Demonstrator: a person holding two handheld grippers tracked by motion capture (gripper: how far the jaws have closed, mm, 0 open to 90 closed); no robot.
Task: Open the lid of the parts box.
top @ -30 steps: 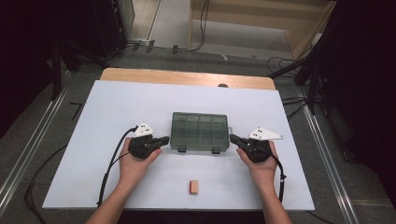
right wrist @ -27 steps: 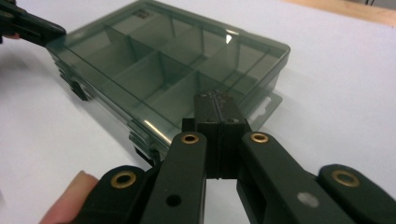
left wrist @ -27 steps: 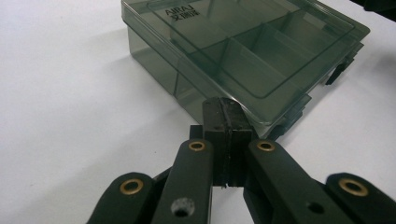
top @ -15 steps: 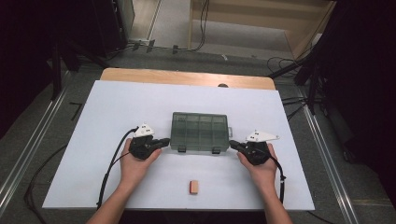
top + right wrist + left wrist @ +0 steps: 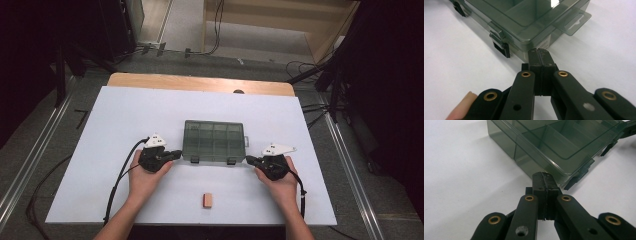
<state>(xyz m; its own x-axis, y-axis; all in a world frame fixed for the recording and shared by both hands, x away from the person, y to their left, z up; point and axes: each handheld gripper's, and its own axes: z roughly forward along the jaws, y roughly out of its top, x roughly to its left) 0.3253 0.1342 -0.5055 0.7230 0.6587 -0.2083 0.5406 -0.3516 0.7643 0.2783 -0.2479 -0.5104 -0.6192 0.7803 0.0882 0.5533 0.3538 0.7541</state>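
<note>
A dark translucent compartment box (image 5: 214, 140) with a closed lid lies in the middle of the white table (image 5: 125, 115). My left gripper (image 5: 176, 153) is shut with nothing in it, tips at the box's near left corner (image 5: 554, 176). My right gripper (image 5: 248, 159) is also shut and empty, tips at the near right corner (image 5: 534, 45). In the left gripper view the closed jaws (image 5: 545, 178) meet just before the box wall. In the right gripper view the closed jaws (image 5: 539, 55) sit against the corner, with a black latch (image 5: 500, 45) to their left.
A small tan block (image 5: 208, 200) lies near the table's front edge, between the two forearms. A hang tab (image 5: 574, 22) sticks out of the box's right end. A wooden strip (image 5: 200, 83) runs along the table's far edge.
The right gripper has slid a little toward the box's near right corner. The left gripper and the box have stayed where they were.
</note>
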